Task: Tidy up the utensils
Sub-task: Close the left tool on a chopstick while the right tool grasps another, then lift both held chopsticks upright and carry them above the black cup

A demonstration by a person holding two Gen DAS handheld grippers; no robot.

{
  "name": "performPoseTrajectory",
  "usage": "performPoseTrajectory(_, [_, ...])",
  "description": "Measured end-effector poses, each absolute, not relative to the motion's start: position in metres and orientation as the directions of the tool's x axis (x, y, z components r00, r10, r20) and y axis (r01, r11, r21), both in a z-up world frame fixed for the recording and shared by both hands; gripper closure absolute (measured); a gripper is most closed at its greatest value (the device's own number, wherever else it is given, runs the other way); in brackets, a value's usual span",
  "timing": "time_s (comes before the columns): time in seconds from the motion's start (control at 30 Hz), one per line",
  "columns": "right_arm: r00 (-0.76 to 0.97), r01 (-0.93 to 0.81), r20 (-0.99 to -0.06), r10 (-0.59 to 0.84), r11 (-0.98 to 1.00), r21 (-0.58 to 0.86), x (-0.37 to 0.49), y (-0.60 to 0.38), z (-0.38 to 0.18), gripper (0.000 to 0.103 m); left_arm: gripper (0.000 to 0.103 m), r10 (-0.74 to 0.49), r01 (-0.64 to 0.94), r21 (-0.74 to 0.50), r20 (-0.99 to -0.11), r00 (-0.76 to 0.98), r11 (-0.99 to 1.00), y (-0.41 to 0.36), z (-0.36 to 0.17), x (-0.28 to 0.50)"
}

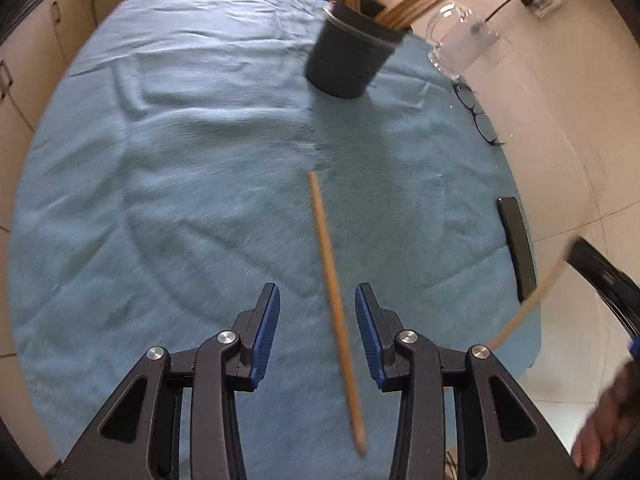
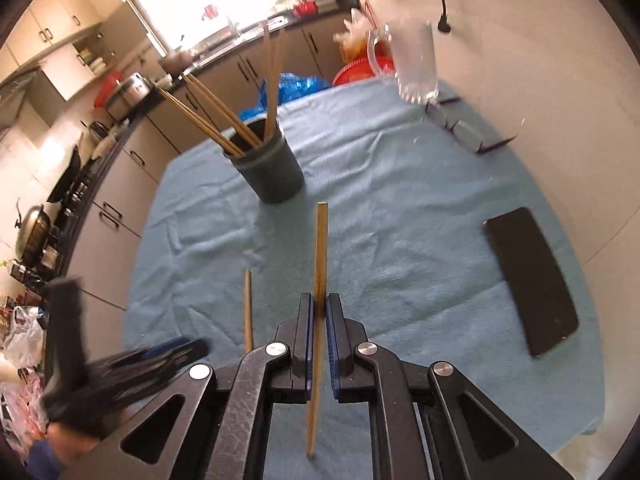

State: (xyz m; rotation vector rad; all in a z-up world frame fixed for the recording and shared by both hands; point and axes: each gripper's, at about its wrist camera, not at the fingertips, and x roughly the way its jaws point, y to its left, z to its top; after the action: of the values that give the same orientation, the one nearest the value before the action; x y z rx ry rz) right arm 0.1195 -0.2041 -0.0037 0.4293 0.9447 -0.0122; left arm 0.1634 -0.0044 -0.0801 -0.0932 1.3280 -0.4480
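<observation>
Chopstick [image 2: 319, 280] is pinched in our right gripper [image 2: 319, 312] above the blue cloth [image 2: 400, 240]; another chopstick [image 1: 336, 304] lies between our left gripper [image 1: 317, 320] jaws, spread, untouched, near the dark holder [image 2: 272, 172]

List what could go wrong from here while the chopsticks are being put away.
1. The right gripper pinches its chopstick mid-length, so it may pivot or slip on the way to the dark holder.
2. The sticks already in the holder lean outward; a new one could knock them.
3. The left gripper straddles the lying chopstick off-centre; closing might push it aside.
</observation>
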Motion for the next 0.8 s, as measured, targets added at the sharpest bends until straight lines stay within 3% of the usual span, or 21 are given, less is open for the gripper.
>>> performPoseTrajectory(0.17, [0.635,0.19,-0.755,0.166,0.913,0.36,0.101,-0.217,0.013,0.097,0.067,-0.292,0.258,-0.257,-0.95,0.109,0.931,-0.036,-0.104,0.184])
performPoseTrajectory(0.37, [0.656,0.18,-0.734,0.174,0.909,0.376,0.091,-0.232,0.022,0.097,0.096,-0.242,0.261,-0.208,-0.965,0.106,0.943,-0.06,-0.115,0.19])
performPoseTrajectory(0.57, [0.663,0.149,-0.723,0.196,0.911,0.384,0.092,-0.237,0.023,0.097,0.097,-0.253,0.24,-0.213,-0.955,0.154,0.947,-0.057,-0.112,0.18])
performPoseTrajectory(0.8, [0.687,0.09,-0.691,0.225,0.917,0.389,0.094,-0.237,0.032,0.097,0.097,-0.281,0.21,-0.222,-0.908,0.311,0.952,-0.023,-0.054,0.154])
